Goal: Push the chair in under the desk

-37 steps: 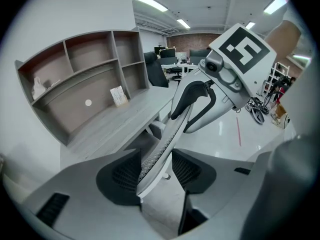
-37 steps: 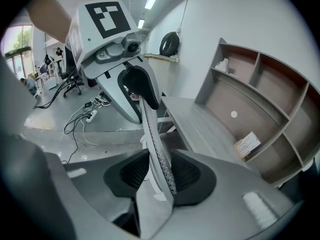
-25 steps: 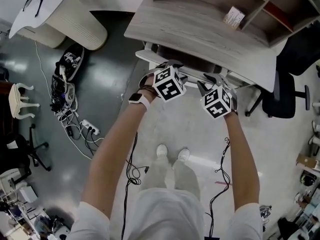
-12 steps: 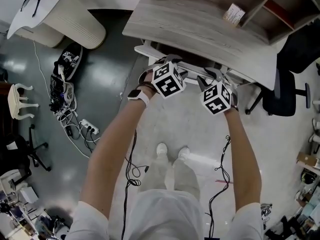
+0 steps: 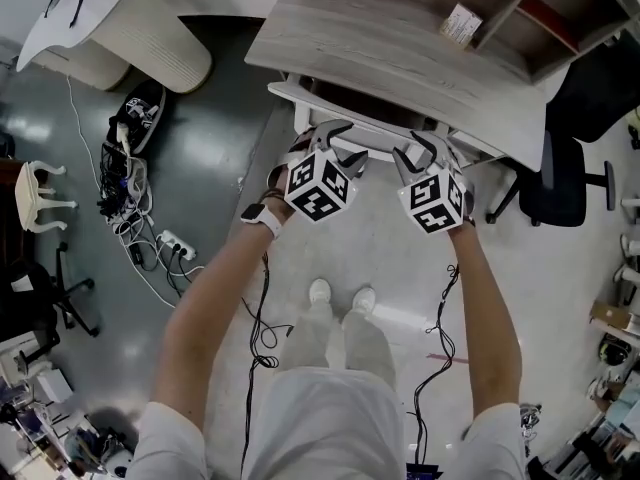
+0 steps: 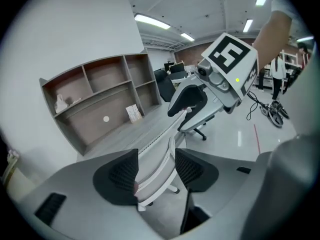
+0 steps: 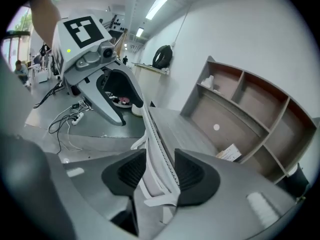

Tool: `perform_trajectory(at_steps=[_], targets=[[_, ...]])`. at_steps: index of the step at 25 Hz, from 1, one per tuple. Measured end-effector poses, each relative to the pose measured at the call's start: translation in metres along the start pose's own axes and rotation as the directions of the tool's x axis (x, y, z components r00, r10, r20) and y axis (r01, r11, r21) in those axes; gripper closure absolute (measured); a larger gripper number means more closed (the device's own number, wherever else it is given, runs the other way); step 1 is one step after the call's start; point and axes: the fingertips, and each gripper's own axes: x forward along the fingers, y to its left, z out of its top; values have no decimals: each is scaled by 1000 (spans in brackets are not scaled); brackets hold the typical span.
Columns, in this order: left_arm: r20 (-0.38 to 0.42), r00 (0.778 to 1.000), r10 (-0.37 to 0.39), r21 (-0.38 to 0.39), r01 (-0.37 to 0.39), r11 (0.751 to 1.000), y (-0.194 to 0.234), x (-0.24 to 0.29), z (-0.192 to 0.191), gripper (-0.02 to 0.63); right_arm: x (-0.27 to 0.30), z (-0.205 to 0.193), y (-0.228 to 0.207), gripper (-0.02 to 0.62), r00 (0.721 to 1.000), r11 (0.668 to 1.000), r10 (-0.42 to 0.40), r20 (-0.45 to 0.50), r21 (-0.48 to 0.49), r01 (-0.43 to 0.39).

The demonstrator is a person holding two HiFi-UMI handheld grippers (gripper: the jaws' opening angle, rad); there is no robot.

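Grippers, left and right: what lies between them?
The chair's white back rail spans between left gripper and right gripper in the head view; both pairs of jaws, opening, straddle it.

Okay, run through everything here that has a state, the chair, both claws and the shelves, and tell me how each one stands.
Chair: pushed in under the desk, only its white backrest top showing.
Left claw: opening, backrest between its pads, not clamped.
Right claw: opening, backrest between its pads, not clamped.
Shelf unit: open-fronted, a card leaning inside.
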Motion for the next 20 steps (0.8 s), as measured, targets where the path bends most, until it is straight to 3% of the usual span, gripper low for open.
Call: perform_trajectory(at_steps=[3,5,7,11,12,16,20], targets=[[33,999,14,-82,-12,997,-6,-16,6,395,-18,9,14,410,999,999,-13,33,-45,14],[58,997,50,-137,-41,990,-6,-32,8,460,-32,15,26,425,999,999,-6,54,-34,8],[77,993,88,-193,-71,979,-7,-49,9,472,-48,19,36,433,997,1000,-16,75,-6,16],[87,985,145,-376,-103,921,-20,-82,5,526,-79,14,56,463,993,995,-61,100,83,53],[93,984,153,-386,-106,916,-28,-89,6,529,-87,11,61,469,992,993,-66,105,105,55],[115,977,183,-325,-137,936,-60,-117,15,546,-122,9,75,511,987,982,-97,131,171,74],[146,956,253,-328,-195,924,-83,-149,21,599,-153,7,87,549,982,973,-116,149,217,82]])
